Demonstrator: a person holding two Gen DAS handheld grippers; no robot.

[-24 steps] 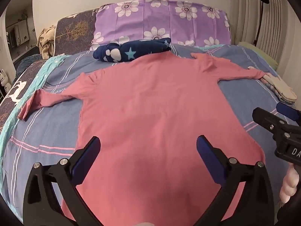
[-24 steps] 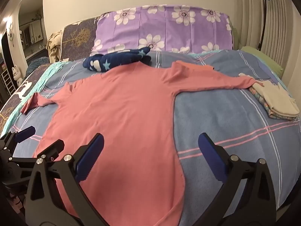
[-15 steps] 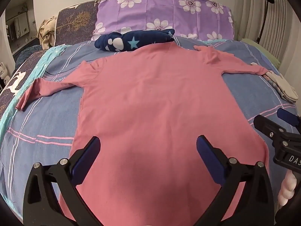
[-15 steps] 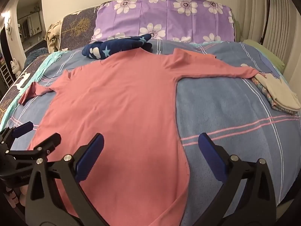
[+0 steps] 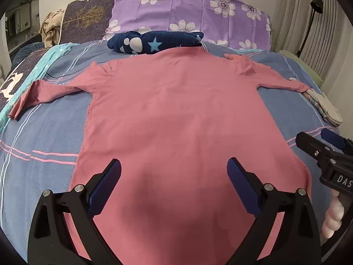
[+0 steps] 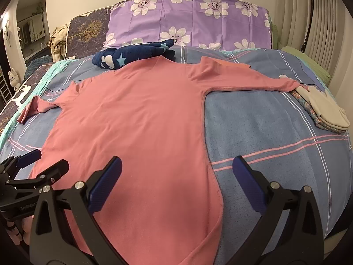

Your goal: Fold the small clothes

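- The pink shirt (image 5: 176, 114) lies flat on the bed (image 5: 44, 137), front down as far as I can tell, collar toward the pillows and both long sleeves stretched out to the sides.
- Since a moment ago both views have closed in on it: the shirt fills more of each picture and the hem now runs under my tools, so I have brought both hands forward and lower over its near end.
- My left tool (image 5: 174, 183) hangs over the lower middle of the shirt, jaws wide apart, nothing between them.
- My right tool (image 6: 176, 181) straddles the shirt's right side seam, one jaw over cloth and one over the bed cover, also spread wide and holding nothing.
- I judge that folding has not started; this looks like the approach to a first grasp near the hem or side.
- The shirt is thin, soft knit, smooth with only faint creases, and should drape limply when lifted.
- The bed cover is fuzzy blue fleece with pink and white stripes.
- Beyond the collar sits a rolled navy cloth (image 5: 154, 42) with white stars, touching the neckline.
- Folded beige clothes (image 6: 324, 112) lie at the right cuff.
- A purple flowered pillow (image 5: 194, 15) stands behind.
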